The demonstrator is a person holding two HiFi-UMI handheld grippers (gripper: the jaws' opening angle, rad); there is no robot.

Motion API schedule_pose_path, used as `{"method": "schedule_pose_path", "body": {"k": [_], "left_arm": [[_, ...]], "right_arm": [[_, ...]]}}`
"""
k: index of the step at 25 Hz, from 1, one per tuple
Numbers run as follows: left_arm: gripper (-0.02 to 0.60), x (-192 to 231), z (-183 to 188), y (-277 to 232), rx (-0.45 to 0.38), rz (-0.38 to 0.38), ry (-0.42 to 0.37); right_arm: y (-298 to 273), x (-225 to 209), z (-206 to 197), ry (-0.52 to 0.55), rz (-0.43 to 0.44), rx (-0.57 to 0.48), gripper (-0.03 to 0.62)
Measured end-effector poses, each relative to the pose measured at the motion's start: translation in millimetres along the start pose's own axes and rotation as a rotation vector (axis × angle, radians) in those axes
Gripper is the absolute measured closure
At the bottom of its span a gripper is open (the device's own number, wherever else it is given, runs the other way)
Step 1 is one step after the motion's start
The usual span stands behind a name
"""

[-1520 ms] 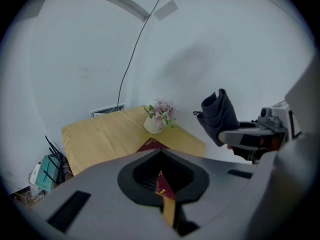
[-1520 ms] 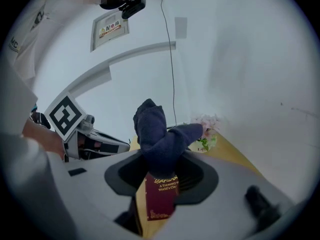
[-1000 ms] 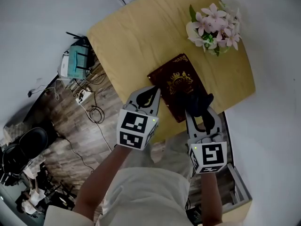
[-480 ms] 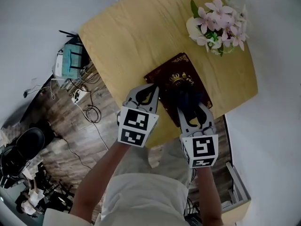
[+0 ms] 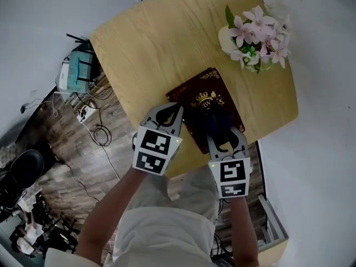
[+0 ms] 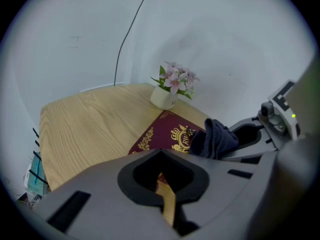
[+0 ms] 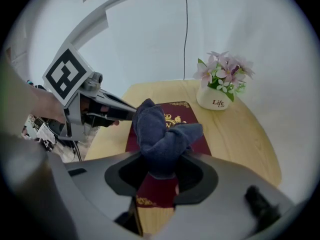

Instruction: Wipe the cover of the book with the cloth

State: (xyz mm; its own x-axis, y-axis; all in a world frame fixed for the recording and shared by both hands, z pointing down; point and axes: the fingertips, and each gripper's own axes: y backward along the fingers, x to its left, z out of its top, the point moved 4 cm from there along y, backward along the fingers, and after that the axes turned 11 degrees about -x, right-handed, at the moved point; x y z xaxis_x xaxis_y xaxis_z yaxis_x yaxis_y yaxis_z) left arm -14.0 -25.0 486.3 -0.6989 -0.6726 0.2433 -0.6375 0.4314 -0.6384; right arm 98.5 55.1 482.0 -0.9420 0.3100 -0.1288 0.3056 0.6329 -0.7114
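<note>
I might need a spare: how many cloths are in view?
1: the dark blue cloth, clamped in the right gripper over the book's cover. No other shows.

We see the right gripper with its jaws clamped on a dark blue cloth, which bunches up above them. The cloth sits over a maroon book with gold ornament; whether it presses the cover we can't tell. The book lies flat on a light wood table. The left gripper comes in from the left, its tip at the book's left edge and its marker cube raised. Behind the book is a white pot printed "Life", holding pink flowers. A thin cable runs down the white wall.
</note>
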Motion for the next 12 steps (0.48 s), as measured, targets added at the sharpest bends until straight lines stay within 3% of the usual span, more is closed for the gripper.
{"method": "schedule_pose_path", "body": {"k": [6, 12], "left_arm": [[0.575, 0, 1, 0, 0.017, 0.006, 0.0], [0.575, 1, 1, -1, 0.02, -0.026, 0.049]], "right_arm": [[2, -30, -1, -0.014, -0.093, 0.011, 0.434], [-16, -38, 22, 0.006, -0.109, -0.015, 0.434]]}}
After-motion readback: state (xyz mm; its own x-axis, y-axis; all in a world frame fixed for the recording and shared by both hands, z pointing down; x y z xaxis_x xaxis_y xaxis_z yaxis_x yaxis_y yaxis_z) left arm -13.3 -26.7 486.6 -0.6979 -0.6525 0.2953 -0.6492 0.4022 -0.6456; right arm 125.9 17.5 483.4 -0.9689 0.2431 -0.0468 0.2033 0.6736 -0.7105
